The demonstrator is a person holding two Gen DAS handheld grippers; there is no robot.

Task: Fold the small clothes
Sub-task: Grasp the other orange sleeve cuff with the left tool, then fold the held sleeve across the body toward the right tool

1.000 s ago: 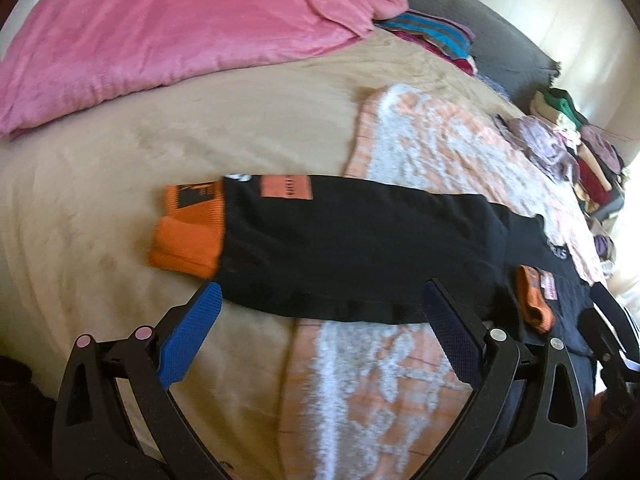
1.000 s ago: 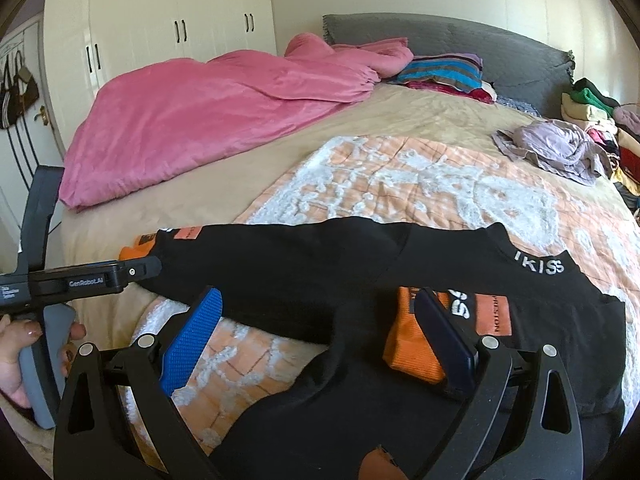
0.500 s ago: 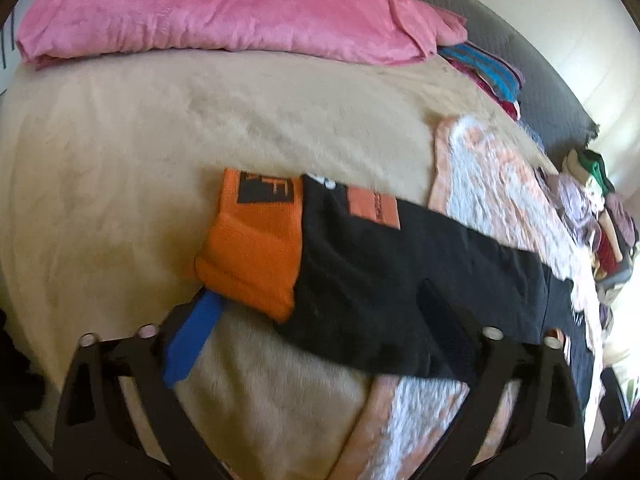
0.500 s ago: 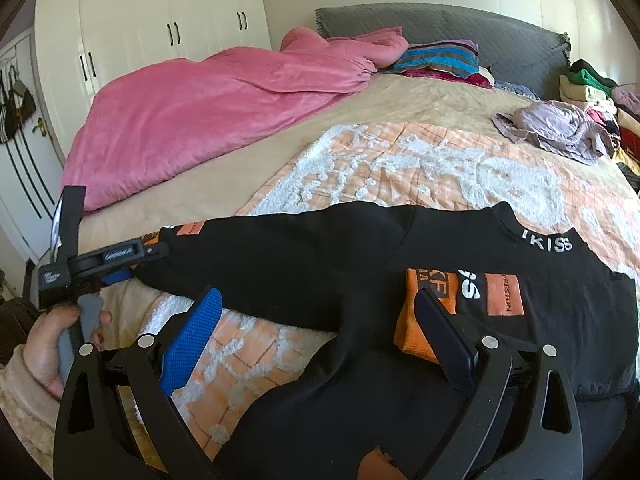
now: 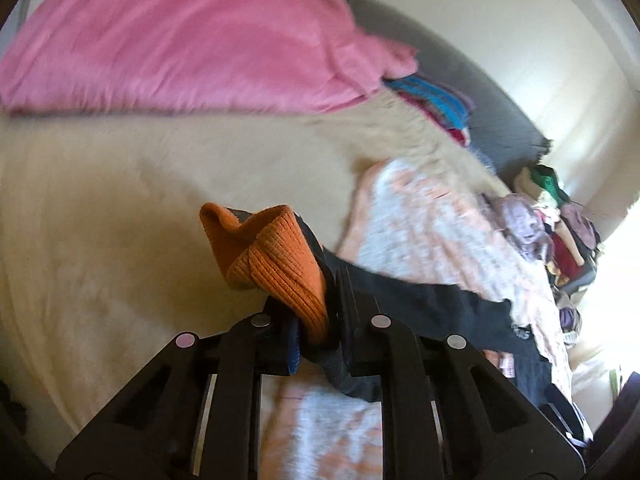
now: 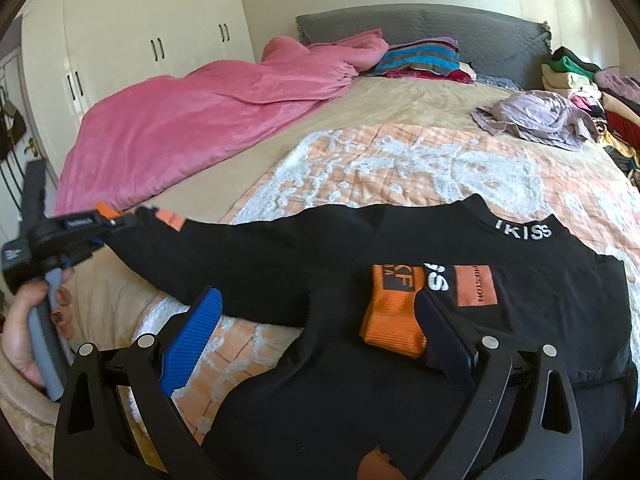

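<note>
Now the black top (image 6: pixel 420 264) lies spread across the lower half of the right wrist view, on the peach-and-white blanket (image 6: pixel 400 164) over the bed (image 6: pixel 400 96). One sleeve is folded onto the chest, its orange cuff (image 6: pixel 394 312) near the lower centre. The other sleeve stretches toward the left edge, where the left gripper (image 6: pixel 116 222) has its cuff.

In the left wrist view that cuff (image 5: pixel 276 264) stands bunched up at centre frame, pinched between the left gripper's (image 5: pixel 320 320) jaws, which are closing on it and are nearly together. A second ago those jaws stood wide apart over a sleeve lying flat; half a second ago the cuff was still flat between them. The sleeve now lifts off the bed at the cuff end, and the view is blurred.

The right gripper (image 6: pixel 316 328) hangs over the top with its jaws wide apart and nothing between them, as in both earlier frames; the blue pad (image 6: pixel 192 336) is at lower left. A hand (image 6: pixel 24 332) at the left edge holds the left gripper's handle.

A pink duvet (image 6: pixel 200 120) fills the upper left, a lilac garment (image 6: pixel 532 116) sits at upper right, and clothes (image 6: pixel 580 80) are stacked at the right edge.
</note>
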